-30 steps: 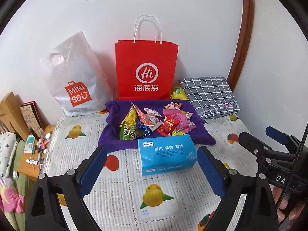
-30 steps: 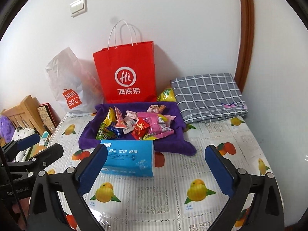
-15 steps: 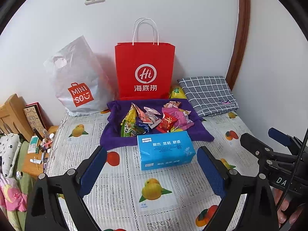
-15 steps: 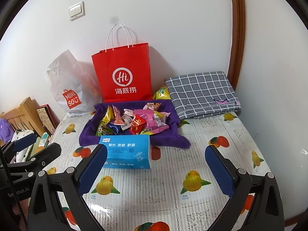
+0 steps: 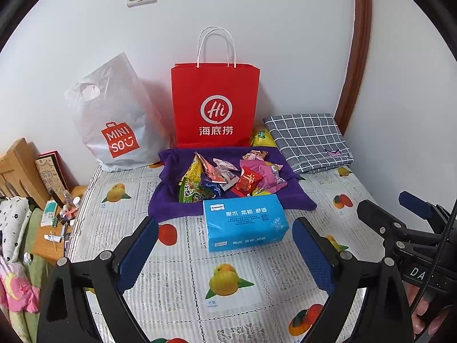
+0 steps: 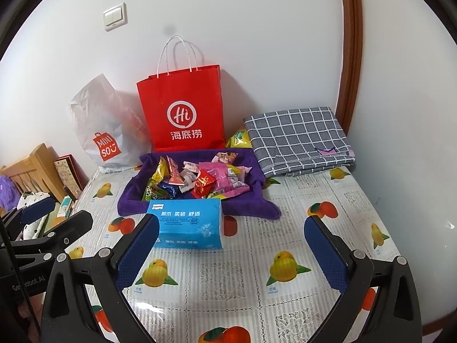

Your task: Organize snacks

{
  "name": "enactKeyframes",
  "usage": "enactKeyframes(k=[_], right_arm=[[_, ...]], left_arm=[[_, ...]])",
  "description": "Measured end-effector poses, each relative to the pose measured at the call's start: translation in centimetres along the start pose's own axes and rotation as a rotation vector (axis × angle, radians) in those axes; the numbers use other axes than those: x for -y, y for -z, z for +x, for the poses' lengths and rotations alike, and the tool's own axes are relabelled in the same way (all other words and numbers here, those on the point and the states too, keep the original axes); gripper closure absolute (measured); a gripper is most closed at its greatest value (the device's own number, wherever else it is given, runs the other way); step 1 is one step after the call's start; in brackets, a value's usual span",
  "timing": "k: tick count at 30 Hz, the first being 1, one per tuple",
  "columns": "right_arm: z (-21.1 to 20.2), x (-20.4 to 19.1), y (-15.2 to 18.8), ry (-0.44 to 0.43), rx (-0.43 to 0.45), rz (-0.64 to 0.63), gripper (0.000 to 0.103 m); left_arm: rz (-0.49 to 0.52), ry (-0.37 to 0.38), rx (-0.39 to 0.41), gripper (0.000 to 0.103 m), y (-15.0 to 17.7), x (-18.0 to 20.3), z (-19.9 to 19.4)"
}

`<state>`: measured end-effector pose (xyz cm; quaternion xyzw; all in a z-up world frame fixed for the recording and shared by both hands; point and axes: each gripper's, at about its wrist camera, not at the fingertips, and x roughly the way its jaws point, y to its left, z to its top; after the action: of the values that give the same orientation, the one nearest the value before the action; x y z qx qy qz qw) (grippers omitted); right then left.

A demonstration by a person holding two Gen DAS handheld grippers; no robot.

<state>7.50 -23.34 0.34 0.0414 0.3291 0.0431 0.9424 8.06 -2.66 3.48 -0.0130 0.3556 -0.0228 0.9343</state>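
Snack packets (image 5: 228, 175) lie in a loose heap on a purple cloth (image 5: 168, 191) w/ raised edges, at 12 o'clock from both grippers, mid-table toward the wall. Directly in front of the heap, at its 6 o'clock, a blue tissue pack (image 5: 244, 221) sits on the cloth's near edge, between grippers and snacks. At the heap's 12 o'clock a red paper bag (image 5: 215, 105) stands upright against the wall; at 10 o'clock a white Miniso plastic bag (image 5: 111, 120) leans on the wall. A yellow packet (image 5: 261, 138) sits between red bag and folded grey checked cloth (image 5: 308, 140), which is at approx 2 o'clock. All rest on a table w/ fruit-print cover (image 5: 228, 283). Left gripper (image 5: 224, 253) has its jaws spread wide, nothing between them, well short of the tissue pack. Right gripper (image 6: 231, 254) likewise spread & empty; its left pad (image 6: 138, 253) overlaps the tissue pack's corner in right-wrist view, contact can't be told. Wooden bedside stand w/ small clutter (image 5: 54, 223) at 9 o'clock, off the table edge.
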Motion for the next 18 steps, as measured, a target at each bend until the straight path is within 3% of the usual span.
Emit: enactKeyframes(k=[18], right_arm=[[-0.05, -0.11, 0.01, 0.001, -0.001, -0.002, 0.003]], left_arm=[[-0.008, 0.003, 0.006, 0.008, 0.02, -0.07, -0.23]])
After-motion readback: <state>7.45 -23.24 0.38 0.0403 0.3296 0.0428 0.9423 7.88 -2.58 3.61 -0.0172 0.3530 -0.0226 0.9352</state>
